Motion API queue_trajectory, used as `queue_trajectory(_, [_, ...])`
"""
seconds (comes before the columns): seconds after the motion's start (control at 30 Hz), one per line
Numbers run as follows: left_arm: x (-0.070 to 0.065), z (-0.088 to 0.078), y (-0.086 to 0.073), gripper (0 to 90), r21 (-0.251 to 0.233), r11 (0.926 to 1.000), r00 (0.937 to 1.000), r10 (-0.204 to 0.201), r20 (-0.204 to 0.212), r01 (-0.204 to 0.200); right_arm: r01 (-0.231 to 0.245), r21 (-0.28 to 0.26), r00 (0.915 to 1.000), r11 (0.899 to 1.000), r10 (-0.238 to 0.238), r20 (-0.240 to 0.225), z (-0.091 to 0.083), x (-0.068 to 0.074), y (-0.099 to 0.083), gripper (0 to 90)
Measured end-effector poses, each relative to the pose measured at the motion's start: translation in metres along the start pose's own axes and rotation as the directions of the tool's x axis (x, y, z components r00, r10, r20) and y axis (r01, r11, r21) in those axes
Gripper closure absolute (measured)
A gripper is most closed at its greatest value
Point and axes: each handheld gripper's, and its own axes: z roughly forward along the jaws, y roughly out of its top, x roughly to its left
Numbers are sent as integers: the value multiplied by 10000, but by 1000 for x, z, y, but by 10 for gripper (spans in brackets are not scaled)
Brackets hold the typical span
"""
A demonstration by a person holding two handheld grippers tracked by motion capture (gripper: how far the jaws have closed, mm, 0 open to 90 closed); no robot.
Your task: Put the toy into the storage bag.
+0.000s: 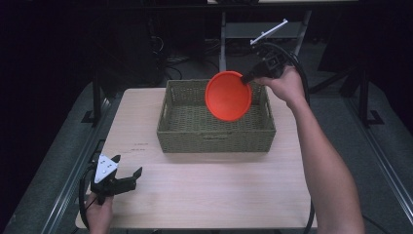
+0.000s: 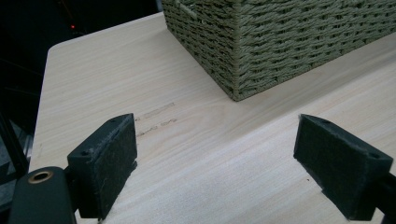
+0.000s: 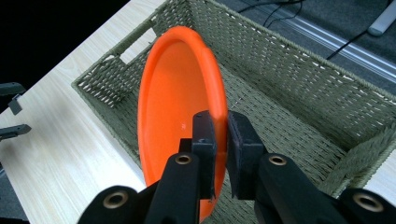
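right tool (image 3: 219, 135) | clenched on rim of orange plate (image 1: 228, 95) | plate held on edge, tilted, above basket (image 1: 214, 134), open basket directly below | left tool (image 1: 127, 176) released, well apart over tabletop (image 1: 204, 190)

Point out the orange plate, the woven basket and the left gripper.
orange plate (image 1: 227, 96), high view, middle of its face.
woven basket (image 1: 215, 133), high view, near wall.
left gripper (image 2: 215, 161), left gripper view, midway between its open jaws.

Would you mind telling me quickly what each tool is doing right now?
Left tool: open, holding nothing, low over the table.
Right tool: shut on the rim of the orange plate, held on edge over the woven basket.
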Motion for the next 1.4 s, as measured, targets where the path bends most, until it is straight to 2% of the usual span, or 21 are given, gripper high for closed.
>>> queue_trajectory(0.17, [-1, 0, 0, 128, 2, 10000, 10000, -12, 8, 12, -101, -203, 9999, 9997, 100, -64, 7, -6, -1, 823])
queue_trajectory(0.37, [-1, 1, 0, 128, -19, 10000, 10000, -54, 29, 54, -404, -10, 9991, 9992, 404, 130, 21, -16, -3, 823])
queue_trajectory(0.67, [2, -1, -2, 128, 4, 10000, 10000, -95, -30, 95, -633, 3, 9976, 9980, 632, 280, 31, -25, -3, 823])
queue_trajectory(0.73, [1, 0, -1, 128, 7, 10000, 10000, -67, 4, 67, -888, 3, 9956, 9961, 887, 295, 37, -29, -6, 823])
queue_trajectory(0.87, [0, 0, -1, 128, 33, 10000, 10000, 73, 12, -73, -1080, 81, 9934, 9941, 1076, 396, 45, -36, -12, 823])
queue_trajectory(1.0, [0, -1, -1, 128, 61, 10000, 10000, 41, 3, -41, -1254, 240, 9912, 9918, 1241, 468, 51, -41, -16, 823])
queue_trajectory(1.4, [0, 0, -1, 128, 29, 10000, 10000, 54, -2, -54, -1591, 326, 9865, 9867, 1575, 453, 66, -48, -25, 822])
